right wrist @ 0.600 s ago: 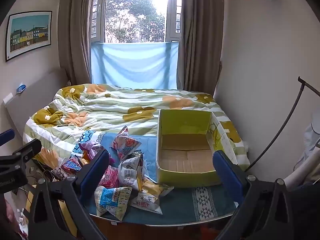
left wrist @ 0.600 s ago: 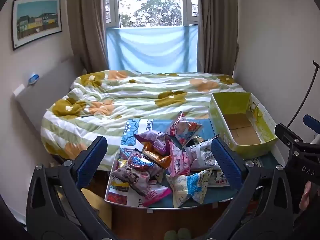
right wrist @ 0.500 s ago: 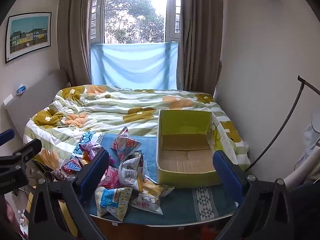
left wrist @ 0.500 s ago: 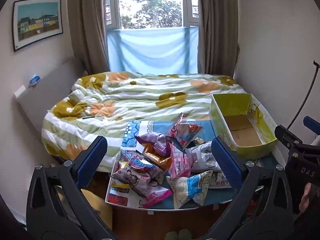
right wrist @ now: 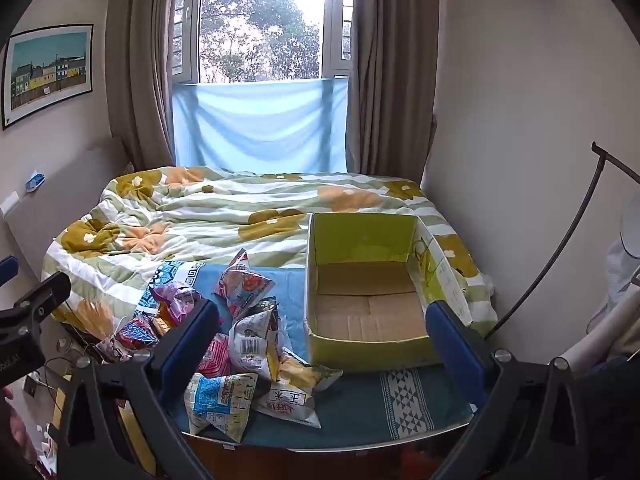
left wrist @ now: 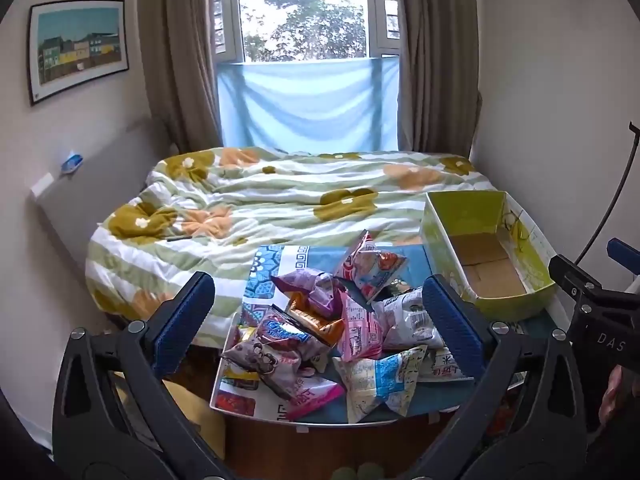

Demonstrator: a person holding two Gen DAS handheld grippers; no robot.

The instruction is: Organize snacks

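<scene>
Fingers, left gripper (left wrist: 318, 314): blue pads (left wrist: 182, 320) are spread wide, nothing is held between them, and they are poised above the near edge of the snack pile (left wrist: 340, 332).
Fingers, right gripper (right wrist: 324, 344): pads (right wrist: 454, 350) are likewise held wide apart and empty (the left one overlaps the pile's right edge in its own view).
Landmark: the green cardboard box (right wrist: 368, 292), open-topped, with a bare brown floor inside.
Snack pile: heaped to the left of the box, on the blue patterned tabletop (right wrist: 360, 404), not touching the box.
Red-and-blue pouch (left wrist: 370, 266): propped at the far side of the pile, nearest the box's far-left corner.
White barcode pouch (right wrist: 254, 338): seen just left of the box's near-left corner.
Blue-and-white pouch (right wrist: 218, 404): placed at the near table edge, well left of the box.
Pink packet (left wrist: 310, 394): lying at the pile's near-left, farthest from the box.
Bed with floral quilt (right wrist: 224, 216): spread out behind the box and the table.
</scene>
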